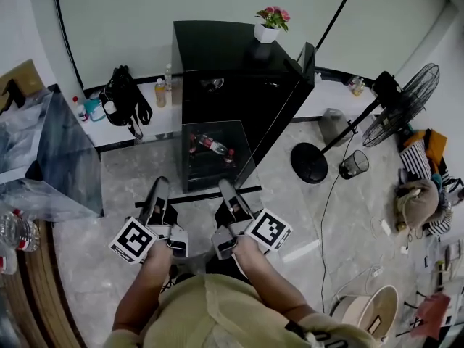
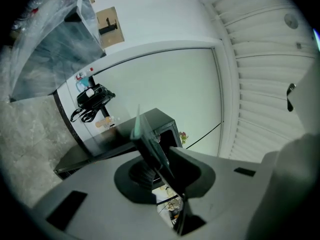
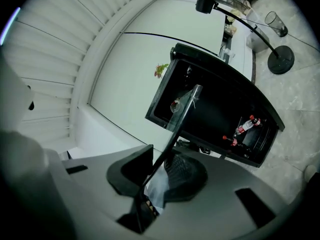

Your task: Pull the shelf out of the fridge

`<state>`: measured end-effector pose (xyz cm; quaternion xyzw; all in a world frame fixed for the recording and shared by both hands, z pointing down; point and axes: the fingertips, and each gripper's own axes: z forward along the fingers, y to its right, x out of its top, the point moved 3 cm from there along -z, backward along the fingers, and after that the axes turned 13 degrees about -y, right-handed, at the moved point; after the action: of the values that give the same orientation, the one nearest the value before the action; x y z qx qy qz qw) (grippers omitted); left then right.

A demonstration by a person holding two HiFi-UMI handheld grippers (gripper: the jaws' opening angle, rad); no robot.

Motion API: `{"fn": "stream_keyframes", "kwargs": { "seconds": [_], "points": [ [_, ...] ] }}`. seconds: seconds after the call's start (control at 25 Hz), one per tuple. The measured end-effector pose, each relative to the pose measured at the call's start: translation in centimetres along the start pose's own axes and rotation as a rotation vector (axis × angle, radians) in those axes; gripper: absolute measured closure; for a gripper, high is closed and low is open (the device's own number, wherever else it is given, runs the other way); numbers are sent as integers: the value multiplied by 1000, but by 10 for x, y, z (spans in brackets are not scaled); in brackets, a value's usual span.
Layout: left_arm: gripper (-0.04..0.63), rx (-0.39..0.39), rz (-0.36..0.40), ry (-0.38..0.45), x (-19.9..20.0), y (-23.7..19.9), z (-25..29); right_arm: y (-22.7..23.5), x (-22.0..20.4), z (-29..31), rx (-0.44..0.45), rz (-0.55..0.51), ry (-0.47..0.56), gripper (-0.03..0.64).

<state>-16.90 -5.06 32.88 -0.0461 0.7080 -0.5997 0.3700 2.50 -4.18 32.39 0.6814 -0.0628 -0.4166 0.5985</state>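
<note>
The shelf (image 1: 210,172) is clear glass, the fridge (image 1: 225,56) glossy black

Fridge (image 1: 239,85) dead centre is glossy black, pink flowers (image 1: 273,14) in a white pot (image 1: 265,33) on top. Floor (image 1: 116,187) is grey marbled tile. Shelf (image 1: 216,167) is clear glass, dark-edged. Marker cubes (image 1: 134,239) lower centre: black-and-white squares. Shirt (image 1: 217,310) pale khaki.

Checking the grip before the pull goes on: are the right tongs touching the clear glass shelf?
Touching. In the right gripper view, the edge of the clear glass shelf runs between the two pads of the right tongs, with both pads pressed against it.
</note>
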Motion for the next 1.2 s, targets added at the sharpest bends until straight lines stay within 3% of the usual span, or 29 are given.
{"fn": "stream_keyframes", "kwargs": {
  "seconds": [0.48, 0.76, 1.2],
  "points": [
    [522, 58, 7, 115, 25, -13, -51, -17, -39, 36, 58, 30, -116, 538],
    [522, 89, 16, 162, 40, -20, -76, -20, -62, 51, 32, 70, -174, 540],
    [522, 112, 15, 180, 40, -23, -86, -24, -70, 57, 58, 98, -205, 540]
  ]
}}
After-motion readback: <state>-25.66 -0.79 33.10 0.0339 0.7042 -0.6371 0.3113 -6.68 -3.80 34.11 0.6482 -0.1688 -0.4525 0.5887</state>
